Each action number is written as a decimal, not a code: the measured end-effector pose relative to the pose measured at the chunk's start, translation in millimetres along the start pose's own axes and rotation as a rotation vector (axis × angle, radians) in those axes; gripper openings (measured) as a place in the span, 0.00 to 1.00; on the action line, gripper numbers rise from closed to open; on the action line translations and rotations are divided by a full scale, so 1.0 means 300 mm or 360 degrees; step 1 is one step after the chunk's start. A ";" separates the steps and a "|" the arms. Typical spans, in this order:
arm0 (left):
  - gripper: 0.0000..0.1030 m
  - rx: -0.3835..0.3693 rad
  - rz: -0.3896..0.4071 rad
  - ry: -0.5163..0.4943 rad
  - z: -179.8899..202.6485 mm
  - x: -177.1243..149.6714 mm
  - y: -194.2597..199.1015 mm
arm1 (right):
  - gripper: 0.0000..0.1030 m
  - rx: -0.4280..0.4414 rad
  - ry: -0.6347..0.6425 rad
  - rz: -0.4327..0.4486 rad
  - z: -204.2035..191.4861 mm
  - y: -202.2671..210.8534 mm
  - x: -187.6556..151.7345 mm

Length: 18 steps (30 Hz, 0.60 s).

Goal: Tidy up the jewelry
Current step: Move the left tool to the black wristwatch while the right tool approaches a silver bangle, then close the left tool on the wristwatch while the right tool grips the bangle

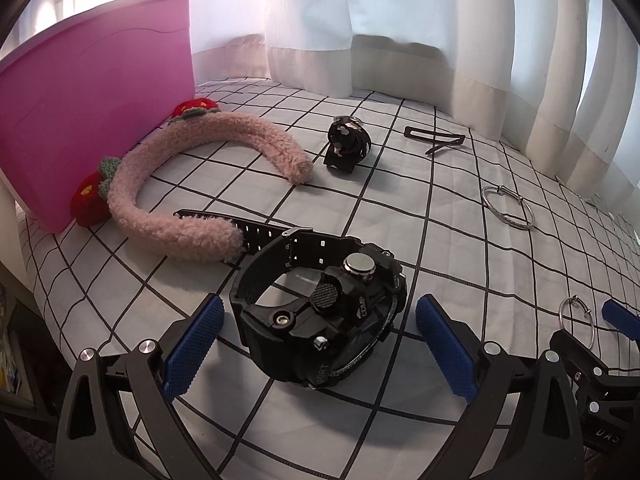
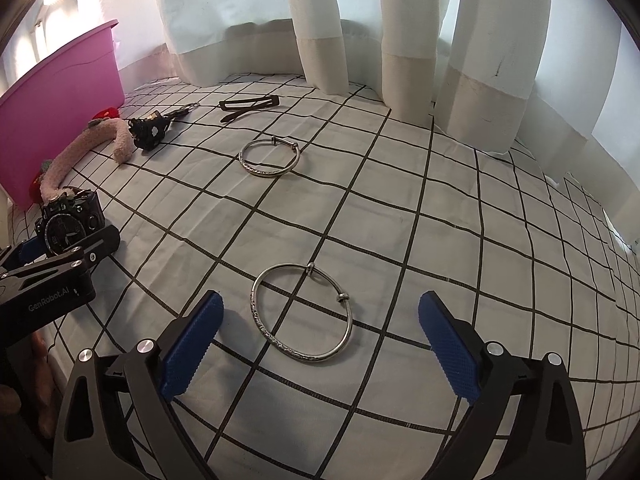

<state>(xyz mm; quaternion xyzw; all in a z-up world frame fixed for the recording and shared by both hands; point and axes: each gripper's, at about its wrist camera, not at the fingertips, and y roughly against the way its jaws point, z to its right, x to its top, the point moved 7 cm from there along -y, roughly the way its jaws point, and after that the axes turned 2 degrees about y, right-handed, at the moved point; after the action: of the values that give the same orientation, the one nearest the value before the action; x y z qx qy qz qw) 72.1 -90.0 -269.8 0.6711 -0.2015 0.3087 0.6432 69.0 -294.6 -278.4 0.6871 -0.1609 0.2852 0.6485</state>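
Observation:
A black sport watch (image 1: 320,312) lies on the checked cloth between the wide-open pads of my left gripper (image 1: 320,350); it also shows in the right wrist view (image 2: 70,222). A silver bangle (image 2: 303,311) lies between the open pads of my right gripper (image 2: 320,350); it also shows in the left wrist view (image 1: 576,320). A second silver bangle (image 2: 269,157) lies farther back. A pink fluffy headband (image 1: 192,184) with red flowers lies beside the pink bin (image 1: 92,92).
A black keychain charm (image 1: 347,144) and a black hair clip (image 1: 436,140) lie near the back. White curtains (image 2: 400,40) hang behind the bed. The bed's left edge drops off near the bin.

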 end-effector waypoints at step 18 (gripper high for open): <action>0.74 0.0024 0.0057 0.0034 -0.027 -0.003 0.026 | 0.76 0.0039 0.0055 0.0040 -0.026 0.026 -0.006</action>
<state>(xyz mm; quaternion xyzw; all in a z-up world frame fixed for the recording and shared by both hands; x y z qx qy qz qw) 64.9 -82.9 -264.7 0.6689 -0.2041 0.3290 0.6346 61.5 -288.1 -273.3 0.6880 -0.1547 0.3072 0.6390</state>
